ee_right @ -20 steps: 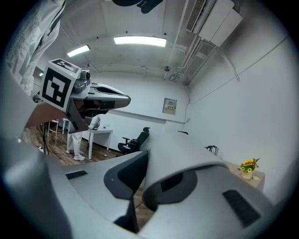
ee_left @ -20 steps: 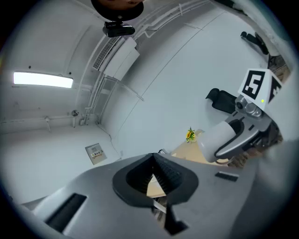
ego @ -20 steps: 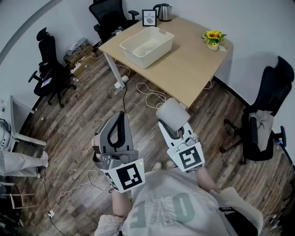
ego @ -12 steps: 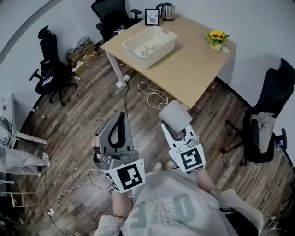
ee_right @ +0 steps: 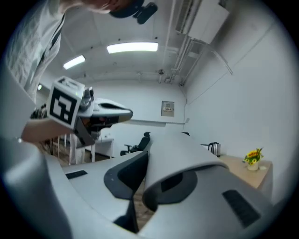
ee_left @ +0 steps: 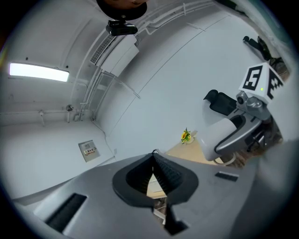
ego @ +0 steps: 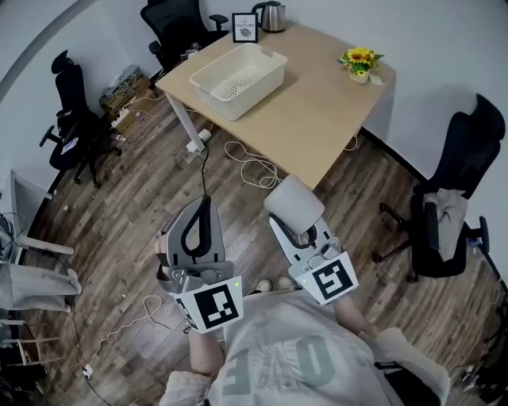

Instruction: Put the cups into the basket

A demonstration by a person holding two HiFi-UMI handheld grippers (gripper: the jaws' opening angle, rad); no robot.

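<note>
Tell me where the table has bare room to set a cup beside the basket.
The near half of the table, from the basket to the front edge, is bare; so is the stretch between basket and flowers. Crowded: the back edge, with picture frame and kettle behind the basket, flowers at the far right corner.
</note>
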